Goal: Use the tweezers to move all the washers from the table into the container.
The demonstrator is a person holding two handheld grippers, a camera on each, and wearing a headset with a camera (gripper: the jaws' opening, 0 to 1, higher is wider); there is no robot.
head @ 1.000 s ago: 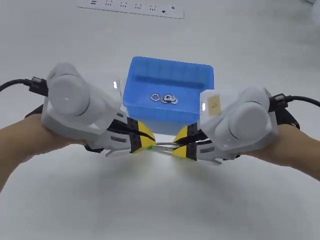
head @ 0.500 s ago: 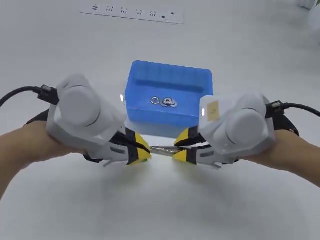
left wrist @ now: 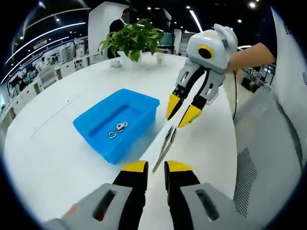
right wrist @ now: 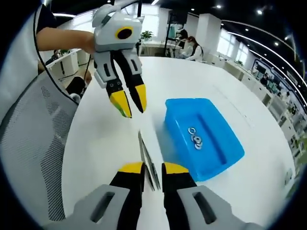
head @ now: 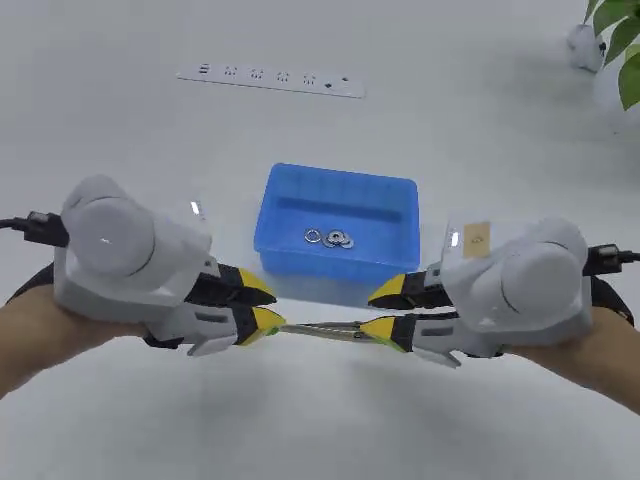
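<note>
washers (head: 330, 238) sit clustered on the floor of the blue container (head: 322, 266), about four, some overlapping. I see none loose on the worktop (head: 320, 420), so I judge the transfer done or near done

tweezers (head: 325, 329) lie lengthwise just in front of the container, flat on the worktop as far as I can tell. That fits a tool with nothing left to pick

left gripper (head: 263, 305) is at one end and right gripper (head: 386, 312) at the other, tips pointing at each other. Both sets of fingers are parted and neither clamps the tweezers. In each gripper view the opposite gripper's yellow tips hang above the tweezers' end with a gap. In the head view the lower tips look very close to the tool, but I can't confirm contact

I have both units low and roughly level, turned inward toward the tool, with the cables running off to the outside

power strip (head: 270, 78) is well behind the container, out of play
</note>
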